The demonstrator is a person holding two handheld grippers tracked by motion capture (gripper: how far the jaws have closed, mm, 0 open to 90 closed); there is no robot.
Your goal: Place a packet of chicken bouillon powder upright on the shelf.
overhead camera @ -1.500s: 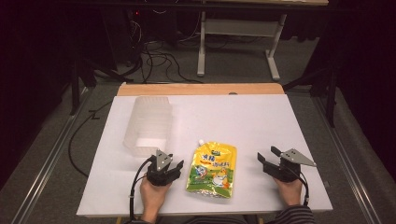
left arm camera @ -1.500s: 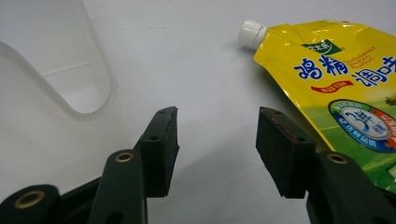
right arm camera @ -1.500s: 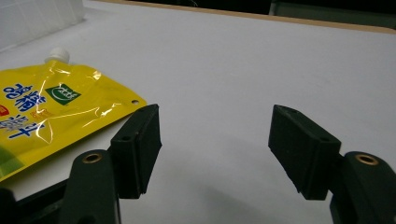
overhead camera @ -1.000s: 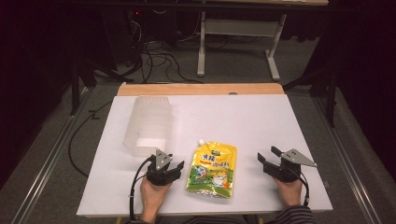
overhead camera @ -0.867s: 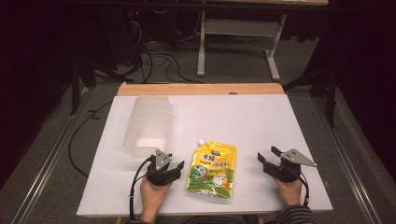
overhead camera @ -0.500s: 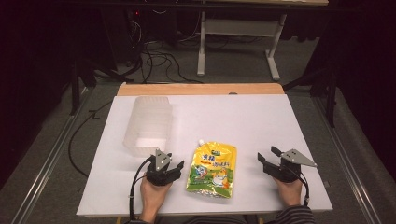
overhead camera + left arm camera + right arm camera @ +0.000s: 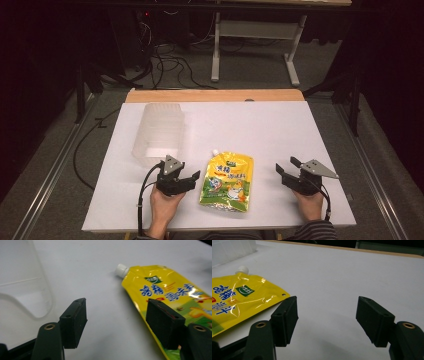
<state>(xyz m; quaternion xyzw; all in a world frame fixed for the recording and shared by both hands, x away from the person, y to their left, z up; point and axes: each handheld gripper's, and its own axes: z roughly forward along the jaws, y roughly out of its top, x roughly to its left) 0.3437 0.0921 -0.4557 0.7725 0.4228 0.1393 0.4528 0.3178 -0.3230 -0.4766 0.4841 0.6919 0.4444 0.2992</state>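
Glossy yellow foil pouch [image 7: 227, 182] (crinkled, white plastic cap), translucent ribbed plastic container [image 7: 159, 131], matt white table [image 7: 260, 130]

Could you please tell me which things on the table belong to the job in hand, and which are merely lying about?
In the job:
- flat yellow plastic spouted pouch with a white cap
- clear plastic bin lying on its side
- left claw, open, nearest the pouch

Lying about:
- right claw, open over bare table
- cables on the floor

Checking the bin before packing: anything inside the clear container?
The clear container looks empty: through its walls only the white table shows. Its ribbed far end blurs the view, so something small and flat there can't be ruled out.
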